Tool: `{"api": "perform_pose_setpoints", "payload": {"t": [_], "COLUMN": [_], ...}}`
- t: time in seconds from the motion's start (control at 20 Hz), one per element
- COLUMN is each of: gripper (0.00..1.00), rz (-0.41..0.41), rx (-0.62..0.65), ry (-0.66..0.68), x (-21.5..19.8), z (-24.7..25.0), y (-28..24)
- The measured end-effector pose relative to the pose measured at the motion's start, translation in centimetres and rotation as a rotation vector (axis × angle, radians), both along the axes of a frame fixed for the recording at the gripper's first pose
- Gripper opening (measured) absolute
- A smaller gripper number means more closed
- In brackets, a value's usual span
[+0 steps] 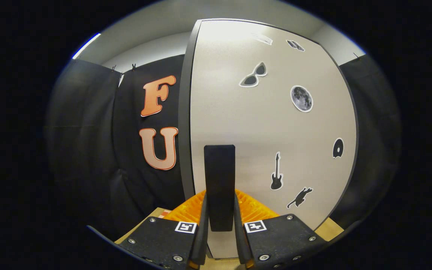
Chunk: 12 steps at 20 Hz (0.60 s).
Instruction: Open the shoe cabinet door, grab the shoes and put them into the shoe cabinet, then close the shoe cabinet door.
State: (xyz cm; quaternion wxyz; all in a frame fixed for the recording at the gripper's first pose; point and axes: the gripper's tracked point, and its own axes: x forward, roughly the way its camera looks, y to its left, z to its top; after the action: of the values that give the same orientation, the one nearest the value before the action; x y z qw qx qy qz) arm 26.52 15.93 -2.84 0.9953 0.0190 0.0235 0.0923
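i see my gripper [219, 225] squeezing the tall black flat handle [219, 180] of the white shoe cabinet door [261, 127], with one finger pressed on each side of it. the handle stands upright between the fingers and runs up toward 12 o'clock. the door has a dark grey edge [184, 112] at about 10 o'clock from the handle. little stickers sit on the door: sunglasses [254, 75] at 1 o'clock, a moon [301, 98] at 2 o'clock, a guitar [276, 171] at 3 o'clock.
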Motion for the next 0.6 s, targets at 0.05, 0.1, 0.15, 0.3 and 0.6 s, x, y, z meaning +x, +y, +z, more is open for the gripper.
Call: {"api": "perform_pose_setpoints", "payload": {"t": [0.05, 0.1, 0.15, 0.3, 0.6], "gripper": [0.31, 0.29, 0.29, 0.27, 0.24], "rz": [0.004, 0.010, 0.015, 0.028, 0.001], "rx": [0.005, 0.010, 0.012, 0.022, 0.027], "ry": [0.007, 0.013, 0.016, 0.028, 0.034], "x": [-0.2, -0.5, -0.9, -2.8, -7.7], "z": [0.0, 0.0, 0.1, 0.1, 0.1], "y": [0.0, -0.1, -0.3, -0.8, -4.1]}}
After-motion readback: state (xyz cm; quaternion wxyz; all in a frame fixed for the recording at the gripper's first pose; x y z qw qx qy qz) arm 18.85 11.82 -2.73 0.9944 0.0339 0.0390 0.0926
